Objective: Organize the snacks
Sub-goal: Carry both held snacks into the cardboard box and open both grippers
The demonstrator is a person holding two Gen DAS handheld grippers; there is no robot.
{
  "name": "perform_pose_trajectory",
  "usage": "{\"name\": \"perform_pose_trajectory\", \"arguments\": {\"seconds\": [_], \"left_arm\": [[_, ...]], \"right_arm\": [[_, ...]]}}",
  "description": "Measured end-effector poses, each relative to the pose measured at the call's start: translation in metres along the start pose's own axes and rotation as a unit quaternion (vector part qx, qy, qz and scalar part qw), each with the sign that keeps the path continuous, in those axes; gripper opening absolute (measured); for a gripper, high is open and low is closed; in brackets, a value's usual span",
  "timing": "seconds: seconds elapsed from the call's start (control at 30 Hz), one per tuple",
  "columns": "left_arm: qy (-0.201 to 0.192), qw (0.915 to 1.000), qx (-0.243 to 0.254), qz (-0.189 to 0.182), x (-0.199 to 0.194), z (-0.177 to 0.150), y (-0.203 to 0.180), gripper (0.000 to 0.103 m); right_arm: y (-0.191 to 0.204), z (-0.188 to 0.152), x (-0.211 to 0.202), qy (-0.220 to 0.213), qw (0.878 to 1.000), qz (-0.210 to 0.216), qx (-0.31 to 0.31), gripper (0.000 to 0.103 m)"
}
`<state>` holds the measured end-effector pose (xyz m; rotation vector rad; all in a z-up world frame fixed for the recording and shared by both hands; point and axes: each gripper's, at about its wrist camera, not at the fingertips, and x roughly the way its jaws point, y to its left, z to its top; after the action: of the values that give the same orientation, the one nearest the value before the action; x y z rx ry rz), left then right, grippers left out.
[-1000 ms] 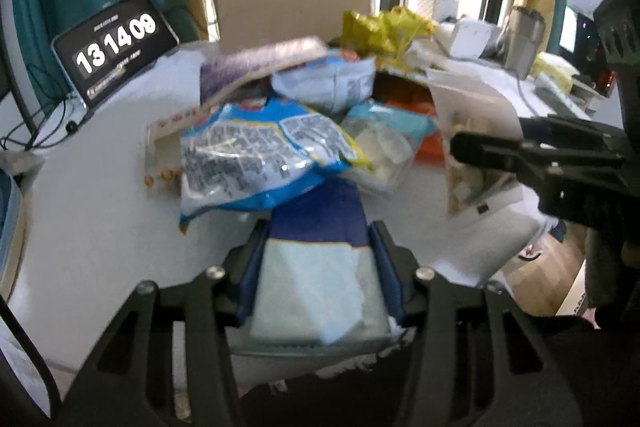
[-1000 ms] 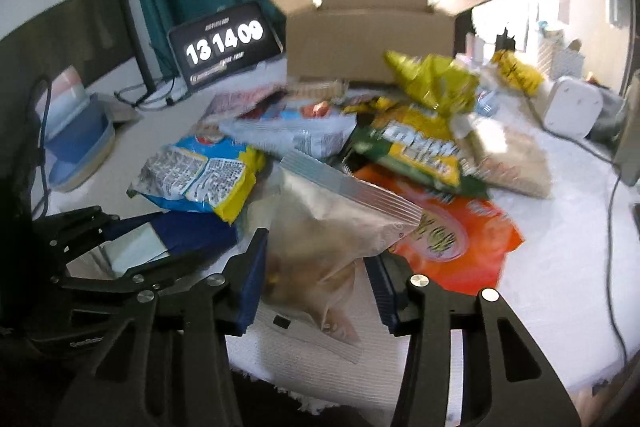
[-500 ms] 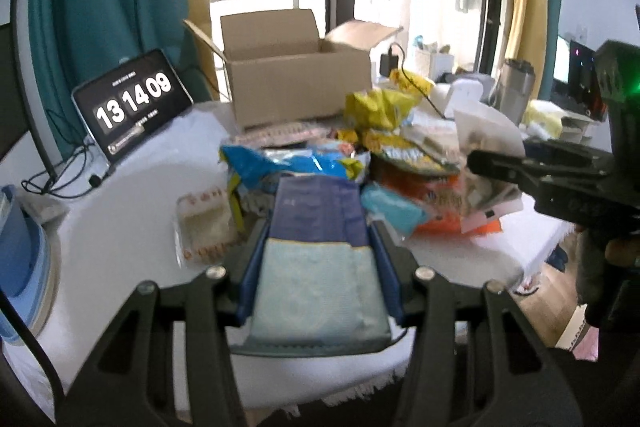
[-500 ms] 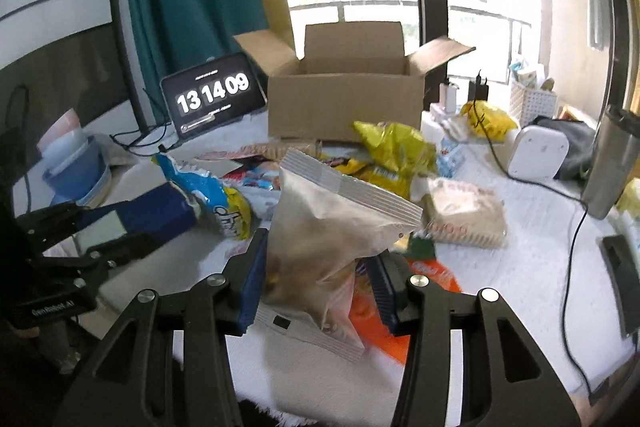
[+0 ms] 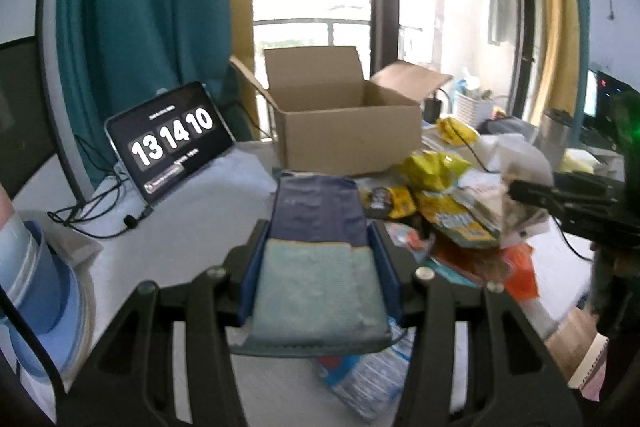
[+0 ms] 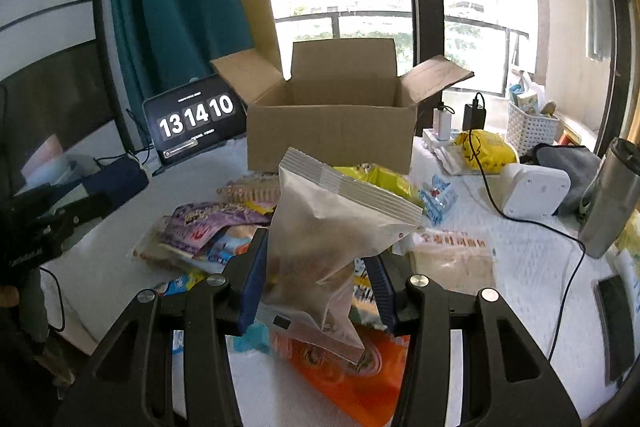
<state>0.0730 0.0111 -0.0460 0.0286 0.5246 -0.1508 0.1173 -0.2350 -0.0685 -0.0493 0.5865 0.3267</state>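
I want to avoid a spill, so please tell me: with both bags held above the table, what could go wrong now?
1. The clear zip bag hangs from the right gripper by its lower part, so it may slip or swing.
2. The blue packet in the left gripper could catch a raised flap of the cardboard box.

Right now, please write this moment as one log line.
left gripper: holds navy packet | right gripper: holds clear bag | cardboard box: open

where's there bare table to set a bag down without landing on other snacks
Bare cloth lies left of the snack pile, between the tablet clock and the blue tub. The open box looks empty too. Right of the pile is crowded: cable, white device, steel tumbler.
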Motion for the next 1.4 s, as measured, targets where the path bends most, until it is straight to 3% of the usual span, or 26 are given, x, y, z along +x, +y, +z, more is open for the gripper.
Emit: {"name": "perform_pose_trajectory", "arguments": {"seconds": [0.33,0.73,1.2,1.4], "left_arm": [[-0.017,0.9997,-0.012,0.014,0.033,0.036,0.026,0.051],[-0.08,0.9961,-0.008,0.035,0.068,0.095,0.047,0.051],[-0.117,0.993,0.008,0.016,0.132,0.156,0.037,0.051],[-0.108,0.9939,0.007,0.024,0.175,0.173,0.034,0.051]], "right_arm": [[-0.017,0.03,0.022,0.007,1.0,-0.011,0.007,0.05],[-0.034,0.08,0.06,-0.007,1.0,-0.012,0.003,0.05],[-0.062,0.146,0.107,-0.039,0.999,-0.013,-0.017,0.05],[-0.071,0.176,0.138,-0.053,0.998,-0.005,-0.032,0.05]]}}
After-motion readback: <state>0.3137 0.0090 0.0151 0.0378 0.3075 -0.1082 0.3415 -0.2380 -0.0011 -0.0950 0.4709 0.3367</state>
